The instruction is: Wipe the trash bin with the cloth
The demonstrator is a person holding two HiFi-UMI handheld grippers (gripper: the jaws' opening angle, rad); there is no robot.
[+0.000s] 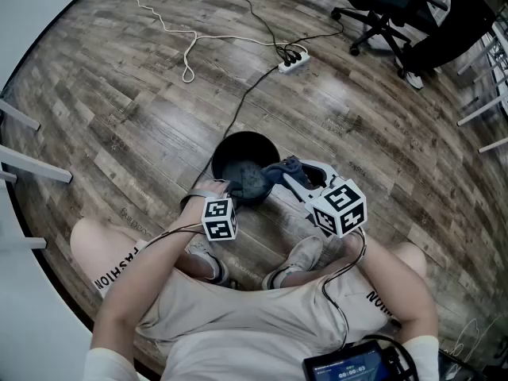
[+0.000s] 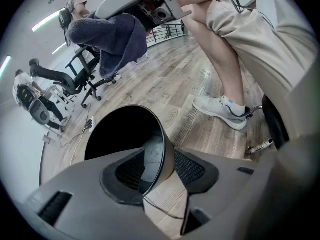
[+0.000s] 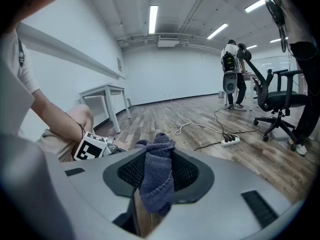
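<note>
- Head view: the left gripper [image 1: 226, 189] clamps the near rim of the bin [image 1: 238, 138]. The right gripper [image 1: 288, 178] holds the cloth [image 1: 274, 171] over the bin's right edge.
- Left gripper view: the bin wall is pinched between the jaws, and the cloth [image 2: 112, 41] hangs far left.
- Right gripper view: the jaws are tight on the cloth [image 3: 156, 176].

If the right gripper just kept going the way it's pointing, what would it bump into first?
Probably the bin: in the head view the right gripper, shut on the cloth, points at its near rim. Its own view doesn't show the bin, so it might pass above.
</note>
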